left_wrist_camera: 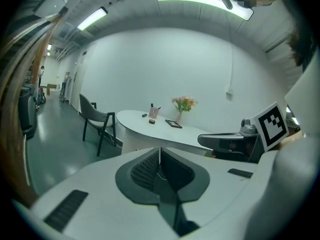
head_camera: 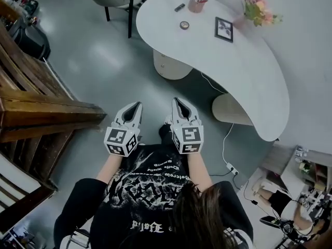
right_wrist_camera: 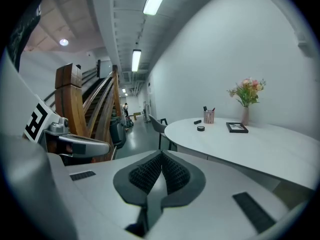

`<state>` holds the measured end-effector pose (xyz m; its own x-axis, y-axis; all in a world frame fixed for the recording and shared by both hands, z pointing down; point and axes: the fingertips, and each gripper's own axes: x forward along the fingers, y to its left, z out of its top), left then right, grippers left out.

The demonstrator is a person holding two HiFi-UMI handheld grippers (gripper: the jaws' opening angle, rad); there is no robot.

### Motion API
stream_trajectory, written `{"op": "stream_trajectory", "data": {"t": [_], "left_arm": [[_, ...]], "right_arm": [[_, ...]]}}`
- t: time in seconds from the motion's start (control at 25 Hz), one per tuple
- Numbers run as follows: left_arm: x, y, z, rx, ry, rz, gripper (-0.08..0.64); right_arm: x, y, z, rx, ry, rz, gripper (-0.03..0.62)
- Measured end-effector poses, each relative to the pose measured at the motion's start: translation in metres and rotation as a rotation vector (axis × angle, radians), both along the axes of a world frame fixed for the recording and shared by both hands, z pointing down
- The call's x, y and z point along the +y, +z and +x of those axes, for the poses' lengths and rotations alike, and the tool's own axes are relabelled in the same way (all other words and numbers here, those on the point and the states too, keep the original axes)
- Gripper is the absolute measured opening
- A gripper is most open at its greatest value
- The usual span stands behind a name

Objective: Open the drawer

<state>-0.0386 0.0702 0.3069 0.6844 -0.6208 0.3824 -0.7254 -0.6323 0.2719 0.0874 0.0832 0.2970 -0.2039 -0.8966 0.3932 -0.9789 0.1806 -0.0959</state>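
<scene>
Below the head camera, left gripper (head_camera: 136,106) and right gripper (head_camera: 179,102) sit side by side, with the curved white desk (head_camera: 249,77) ahead and to their right, well apart. Along the left gripper view, its jaws are clenched on nothing, the desk far ahead. Along the right gripper view, the jaws are likewise pressed together and empty, with a wooden staircase (right_wrist_camera: 75,99) to their left. No drawer can be made out anywhere, so I judge the task not begun: finding, grasping and pulling all remain
</scene>
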Motion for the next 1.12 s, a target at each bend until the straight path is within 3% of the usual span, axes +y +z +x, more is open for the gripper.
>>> {"op": "stream_trajectory", "data": {"t": [0.28, 0.6, 0.84, 1.12], "left_arm": [[-0.039, 0.010, 0.062, -0.018, -0.033, -0.011, 0.029], [-0.080, 0.010, 0.105, -0.022, -0.069, -0.006, 0.029], [-0.101, 0.015, 0.106, -0.031, -0.063, -0.028, 0.029], [-0.126, 0.018, 0.088, -0.041, -0.053, -0.022, 0.029]], "right_arm": [[-0.047, 0.011, 0.058, -0.014, -0.052, -0.014, 0.025], [-0.091, 0.020, 0.097, -0.012, -0.100, -0.042, 0.025], [-0.114, 0.021, 0.093, -0.005, -0.125, -0.054, 0.025], [-0.128, 0.018, 0.081, 0.003, -0.045, -0.025, 0.025]]}}
